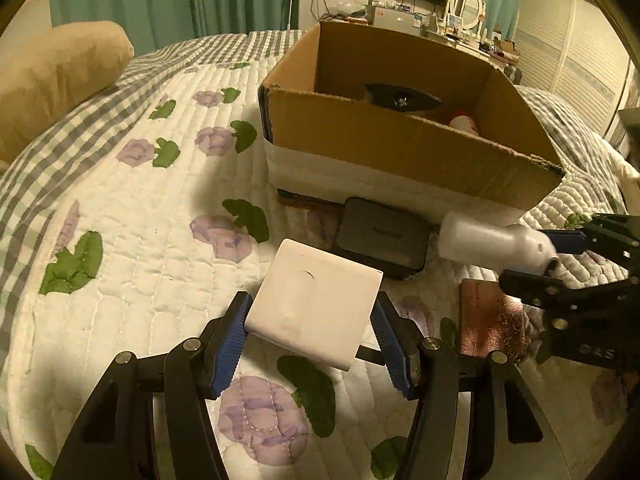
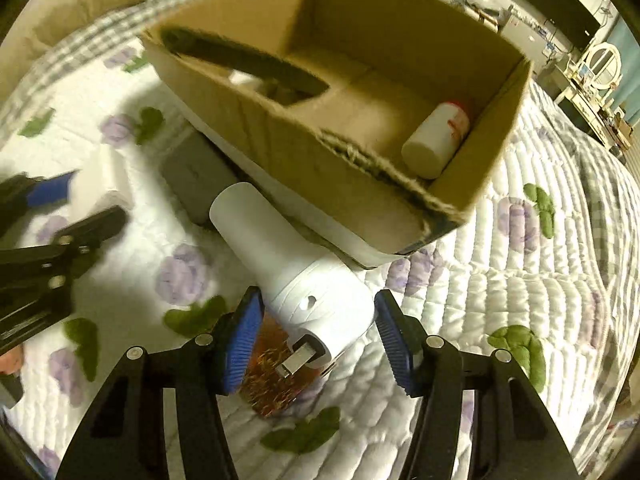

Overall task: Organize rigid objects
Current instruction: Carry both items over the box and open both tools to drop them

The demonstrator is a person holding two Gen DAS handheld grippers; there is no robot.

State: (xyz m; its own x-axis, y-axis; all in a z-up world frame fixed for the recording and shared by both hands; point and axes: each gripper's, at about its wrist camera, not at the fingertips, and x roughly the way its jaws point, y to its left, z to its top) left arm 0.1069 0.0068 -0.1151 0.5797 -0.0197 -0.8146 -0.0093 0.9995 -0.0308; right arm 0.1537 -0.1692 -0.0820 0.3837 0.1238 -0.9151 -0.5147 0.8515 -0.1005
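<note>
My left gripper is shut on a flat white square box, held just above the quilt. My right gripper is shut on a white cylindrical device with a metal plug at its near end; it also shows at the right of the left wrist view. An open cardboard box stands on the bed beyond both; its rim is close ahead of the right gripper. Inside lie a white bottle with a red label and a dark flat object.
A dark grey rectangular case lies on the quilt against the box's front. A copper glittery card lies under the right gripper. A tan pillow sits at the far left. A dresser with mirror stands behind the bed.
</note>
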